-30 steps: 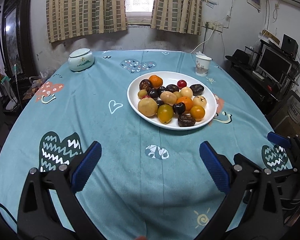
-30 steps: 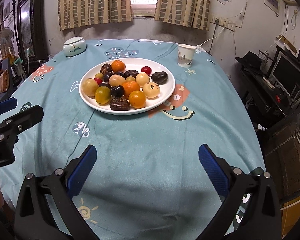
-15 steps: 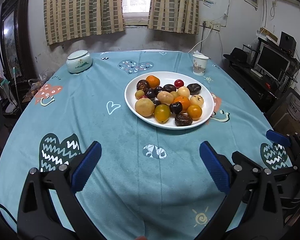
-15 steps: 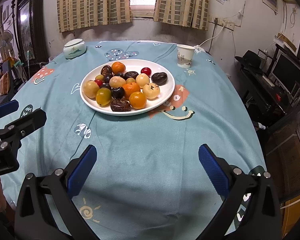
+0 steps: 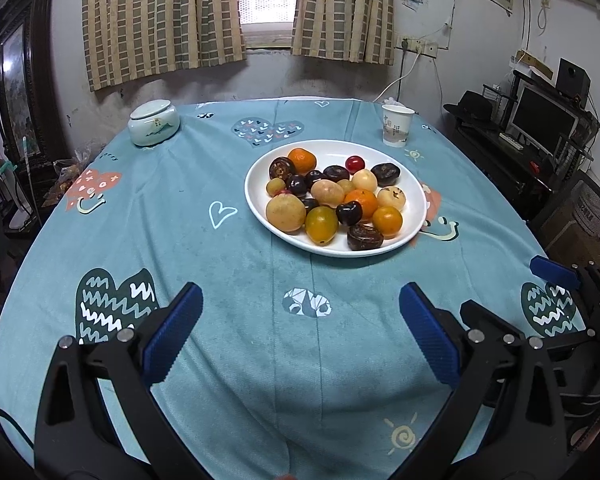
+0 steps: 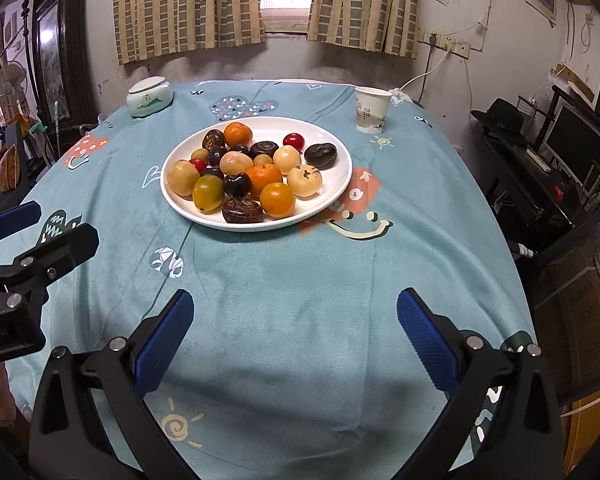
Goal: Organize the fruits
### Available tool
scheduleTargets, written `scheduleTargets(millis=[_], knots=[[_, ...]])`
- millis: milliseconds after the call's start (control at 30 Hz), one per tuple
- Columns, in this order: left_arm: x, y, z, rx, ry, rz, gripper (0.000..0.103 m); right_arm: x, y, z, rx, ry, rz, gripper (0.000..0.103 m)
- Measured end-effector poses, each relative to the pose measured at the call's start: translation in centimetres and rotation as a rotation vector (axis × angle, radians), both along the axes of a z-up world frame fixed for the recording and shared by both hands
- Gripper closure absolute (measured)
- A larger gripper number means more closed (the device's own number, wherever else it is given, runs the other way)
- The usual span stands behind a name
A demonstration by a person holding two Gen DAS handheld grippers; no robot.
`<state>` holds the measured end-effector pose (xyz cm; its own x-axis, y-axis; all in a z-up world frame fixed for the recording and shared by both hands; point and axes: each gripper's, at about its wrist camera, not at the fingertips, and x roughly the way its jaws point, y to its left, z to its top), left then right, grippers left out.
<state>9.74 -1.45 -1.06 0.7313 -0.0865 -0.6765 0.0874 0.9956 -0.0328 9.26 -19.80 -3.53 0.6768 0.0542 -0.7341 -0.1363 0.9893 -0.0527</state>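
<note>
Hovering over the near edge of the teal tablecloth [image 5: 228,264]: left gripper [image 5: 300,332] and right gripper [image 6: 294,330], both spread wide with blue pads [image 6: 164,340] holding nothing, well short of the fruit. Sitting past the middle of the table, toward the right in the left wrist view: white plate [image 5: 414,192] heaped with fruits [image 5: 332,200], among them oranges, pale yellow rounds, dark brown ones and a small red one, all inside the rim. Standing beyond the plate: paper cup [image 6: 372,110] at far right and lidded ceramic jar [image 5: 153,122] at far left, each well apart from it.
</note>
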Motion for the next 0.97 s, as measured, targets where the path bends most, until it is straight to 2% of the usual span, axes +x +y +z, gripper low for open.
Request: scheduleTargets(millis=[233,367,967], knots=[[-0.06,0.11,0.03,0.001,-0.016,0.000,0.002,0.10,0.07,-0.07,0.002,0.000,0.002,0.001],[-0.27,-0.24,0.18,0.030,-0.036,-0.008,0.002,0.13,0.18,-0.08,0.002,0.002,0.002,0.001],[0.12,-0.25,-0.15,0.016,0.002,-0.011,0.002,0.13,0.76,-0.12,0.005,0.000,0.010,0.001]])
